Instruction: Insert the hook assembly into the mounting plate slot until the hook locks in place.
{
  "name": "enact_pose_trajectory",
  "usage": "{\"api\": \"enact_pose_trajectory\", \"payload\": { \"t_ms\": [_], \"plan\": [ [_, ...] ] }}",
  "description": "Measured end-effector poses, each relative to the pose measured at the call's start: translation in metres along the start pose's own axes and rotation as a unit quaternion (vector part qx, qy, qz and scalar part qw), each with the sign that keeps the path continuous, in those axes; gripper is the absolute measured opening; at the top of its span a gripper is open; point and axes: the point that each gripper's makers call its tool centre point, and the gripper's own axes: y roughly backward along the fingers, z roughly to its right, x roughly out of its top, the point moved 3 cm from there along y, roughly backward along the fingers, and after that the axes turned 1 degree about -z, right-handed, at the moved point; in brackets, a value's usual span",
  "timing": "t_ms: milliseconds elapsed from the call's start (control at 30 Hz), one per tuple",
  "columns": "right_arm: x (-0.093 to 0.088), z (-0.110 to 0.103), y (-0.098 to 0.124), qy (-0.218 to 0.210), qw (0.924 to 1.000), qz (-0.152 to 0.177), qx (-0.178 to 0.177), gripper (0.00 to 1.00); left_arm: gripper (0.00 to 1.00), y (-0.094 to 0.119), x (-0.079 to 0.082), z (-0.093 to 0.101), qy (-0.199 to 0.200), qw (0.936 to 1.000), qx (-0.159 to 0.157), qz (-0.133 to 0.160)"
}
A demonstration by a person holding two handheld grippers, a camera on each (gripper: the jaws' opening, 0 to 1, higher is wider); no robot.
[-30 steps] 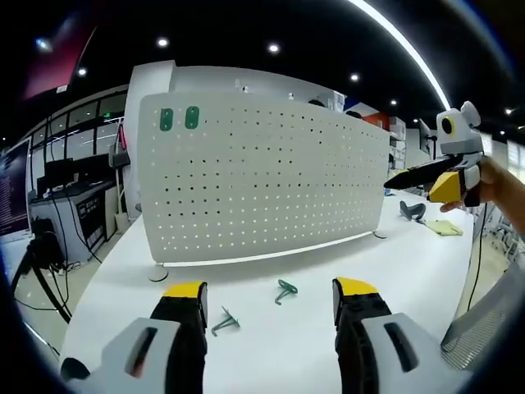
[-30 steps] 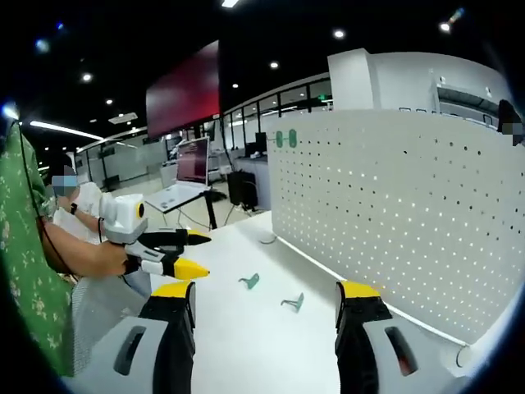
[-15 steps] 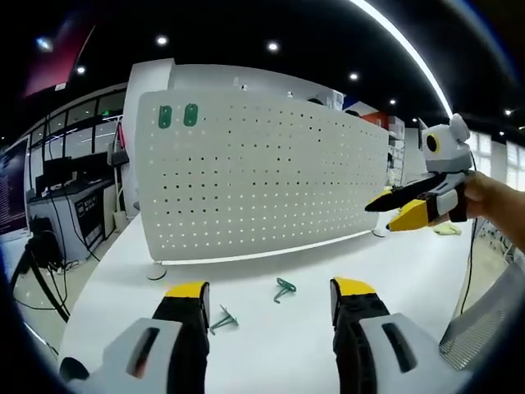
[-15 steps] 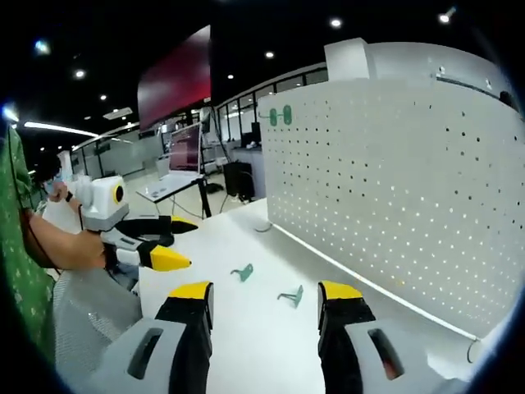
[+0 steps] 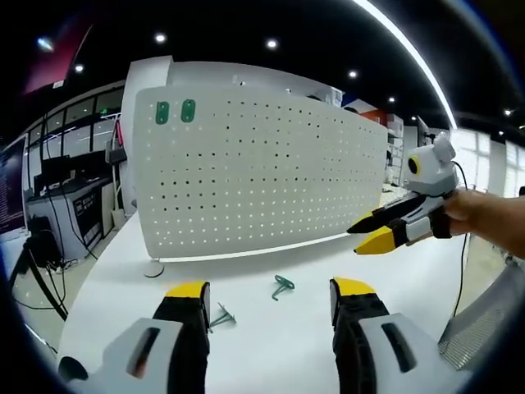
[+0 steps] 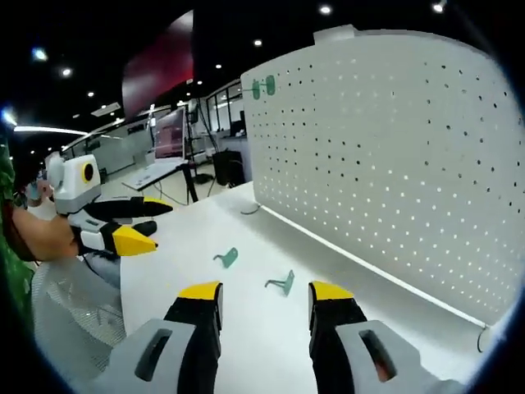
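White perforated metal, the upright mounting plate (image 5: 254,176) stands on feet near the far edge of the white desk (image 5: 312,328), with two small green oval tags (image 5: 175,112) fixed side by side at its upper corner. Compared with a second ago, the right gripper (image 5: 367,232), seen from the left gripper view, has come lower and further in over the desk, closer to the plate's lower edge; earlier it hung higher, out by the desk's far end. In the right gripper view the plate (image 6: 385,156) now looms larger and the two hooks sit nearer the jaws than before. The hooks themselves have not moved: one green plastic hook assembly (image 5: 283,286) lies flat on the desk in front of the plate, and a second green hook (image 5: 221,315) lies near it, just beside the left gripper's jaw tip as that view has it. The left gripper (image 5: 267,302), yellow-tipped with black and grey jaws, stands wide apart and holds nothing; a hand carries it in the right gripper view (image 6: 135,226). The right gripper (image 6: 261,295) is parted too, somewhat narrower, empty, hovering above the desk with a hook (image 6: 281,284) between its tips and the plate, not touching.
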Motion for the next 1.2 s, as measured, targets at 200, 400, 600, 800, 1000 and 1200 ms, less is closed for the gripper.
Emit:
{"api": "enact_pose_trajectory", "payload": {
  "t_ms": [200, 400, 600, 800, 1000, 1200],
  "plan": [
    [-0.008, 0.002, -0.015, 0.001, 1.0, -0.009, -0.003, 0.36, 0.6, -0.001, -0.002, 0.0, 0.002, 1.0, -0.002, -0.004],
    [-0.014, 0.006, -0.027, 0.005, 0.9999, -0.015, -0.007, 0.28, 0.6, -0.003, -0.003, 0.002, 0.003, 0.9999, -0.008, -0.007],
    [-0.023, 0.009, -0.042, -0.003, 0.9997, -0.022, -0.012, 0.24, 0.6, -0.004, -0.005, 0.003, 0.005, 0.9999, -0.012, -0.011],
    [-0.032, 0.01, -0.055, 0.001, 0.9993, -0.035, -0.013, 0.22, 0.59, -0.005, -0.007, 0.003, 0.007, 0.9998, -0.015, -0.015],
    [-0.038, 0.018, -0.064, -0.004, 0.9989, -0.04, -0.023, 0.18, 0.59, -0.006, -0.008, 0.004, 0.008, 0.9997, -0.017, -0.017],
    [-0.046, 0.021, -0.074, -0.007, 0.9985, -0.048, -0.027, 0.16, 0.59, -0.007, -0.009, 0.004, 0.01, 0.9995, -0.019, -0.022]
  ]
}}
